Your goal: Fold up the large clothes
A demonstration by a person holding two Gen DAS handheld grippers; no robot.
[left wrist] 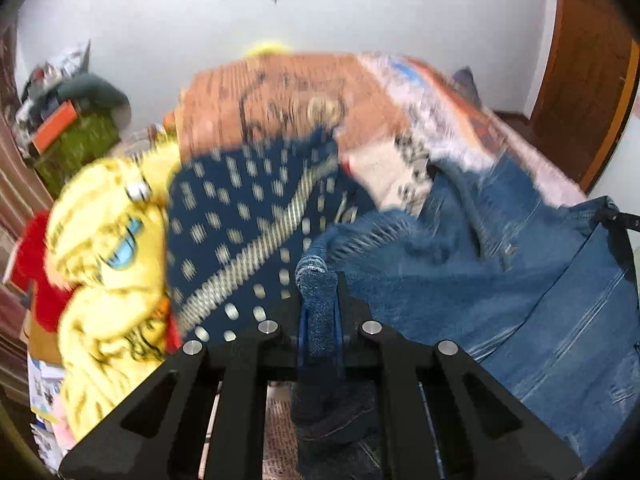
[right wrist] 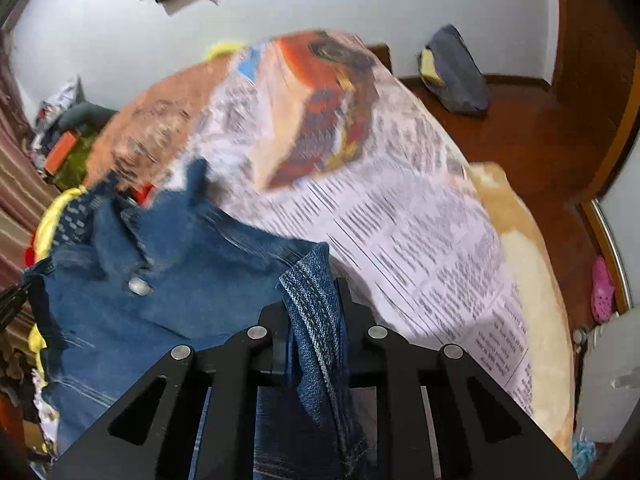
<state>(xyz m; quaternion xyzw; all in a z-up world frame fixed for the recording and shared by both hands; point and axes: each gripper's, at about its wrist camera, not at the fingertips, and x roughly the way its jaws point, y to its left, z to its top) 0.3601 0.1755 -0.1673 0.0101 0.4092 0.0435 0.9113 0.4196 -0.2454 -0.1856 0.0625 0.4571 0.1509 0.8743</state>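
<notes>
Pinching denim, the left gripper (left wrist: 320,300) and right gripper (right wrist: 314,304) each clamp an edge of the jeans (left wrist: 500,280) on the bed (right wrist: 532,280). Heavy, limp fabric; grip thick seams.

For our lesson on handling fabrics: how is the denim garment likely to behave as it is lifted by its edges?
The denim garment will probably sag between the left hand-held gripper and right hand-held gripper, since it already folds and bunches. It looks thick, so likely heavy for cloth. The coarse weave should resist slipping from the shut jaws.
</notes>
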